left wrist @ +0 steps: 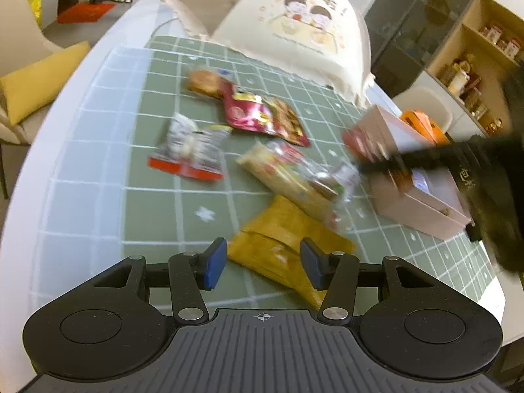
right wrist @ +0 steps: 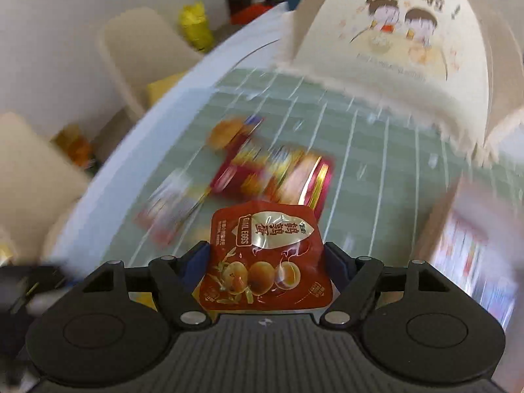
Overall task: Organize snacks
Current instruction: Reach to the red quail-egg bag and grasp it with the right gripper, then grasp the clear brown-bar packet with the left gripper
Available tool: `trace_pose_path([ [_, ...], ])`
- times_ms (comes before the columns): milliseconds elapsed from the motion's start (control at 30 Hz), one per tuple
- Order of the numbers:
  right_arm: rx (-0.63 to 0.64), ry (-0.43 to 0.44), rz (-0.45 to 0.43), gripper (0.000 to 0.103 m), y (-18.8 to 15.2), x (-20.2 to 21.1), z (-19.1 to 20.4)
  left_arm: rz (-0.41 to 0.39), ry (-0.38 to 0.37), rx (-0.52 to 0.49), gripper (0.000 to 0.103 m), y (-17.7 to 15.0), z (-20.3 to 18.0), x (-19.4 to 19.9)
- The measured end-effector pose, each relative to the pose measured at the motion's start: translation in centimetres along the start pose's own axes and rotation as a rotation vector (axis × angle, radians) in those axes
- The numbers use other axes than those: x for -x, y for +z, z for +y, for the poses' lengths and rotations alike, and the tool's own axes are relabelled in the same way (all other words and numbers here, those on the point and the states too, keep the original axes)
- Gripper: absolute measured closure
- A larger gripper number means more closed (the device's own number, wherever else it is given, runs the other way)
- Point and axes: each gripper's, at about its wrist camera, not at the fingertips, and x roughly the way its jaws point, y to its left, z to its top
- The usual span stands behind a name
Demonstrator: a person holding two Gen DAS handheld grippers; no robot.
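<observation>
The red snack packet (right wrist: 265,258) reads "QUAIL EGGS" beside Chinese characters; the cream cover (right wrist: 402,26) bears large Chinese characters.

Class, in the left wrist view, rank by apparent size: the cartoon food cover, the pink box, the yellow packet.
1. cartoon food cover
2. pink box
3. yellow packet
The box and packet look close; the packet's nearness to the camera makes that order unsure.

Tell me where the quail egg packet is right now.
The quail egg packet is clamped in the right tool, held above the green grid tablecloth in front of the red snack bag.
</observation>
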Motion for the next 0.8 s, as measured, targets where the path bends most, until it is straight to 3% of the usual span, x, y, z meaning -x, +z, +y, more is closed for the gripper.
trace_pose_path([
  [67, 0.0, 0.028, 0.009, 0.028, -3.6, 2.0, 0.0, -0.002, 0.003, -0.001, 0.048, -0.1, -1.5, 0.0],
  [167, 0.028, -0.028, 0.001, 0.028, -9.4, 4.1, 0.3, -0.009, -0.013, -0.005, 0.048, 0.7, -4.0, -0.5],
  [300, -0.059, -0.084, 0.001, 0.028, -15.1, 5.4, -1.3, -0.014, -0.031, -0.181, 0.048, 3.7, -8.5, -3.2],
  [433, -0.128, -0.126, -0.01, 0.027, -18.1, 5.8, -3.0, 0.023, -0.004, -0.42, 0.048, 6.4, -11.8, -8.9],
  [533, -0.124, -0.145, -0.03, 0.026, -19.4, 6.3, -2.8, 0.127, 0.046, -0.53, 0.05, 7.1, -12.3, -13.6],
  [633, -0.097, -0.153, -0.044, 0.026, -20.7, 6.8, -2.4, 0.152, 0.057, -0.579, 0.051, 6.8, -12.4, -15.1],
  [800, -0.13, -0.151, -0.044, 0.025, -22.4, 6.8, -3.4, 0.164, 0.042, -0.569, 0.057, 4.0, -13.2, -13.2],
])
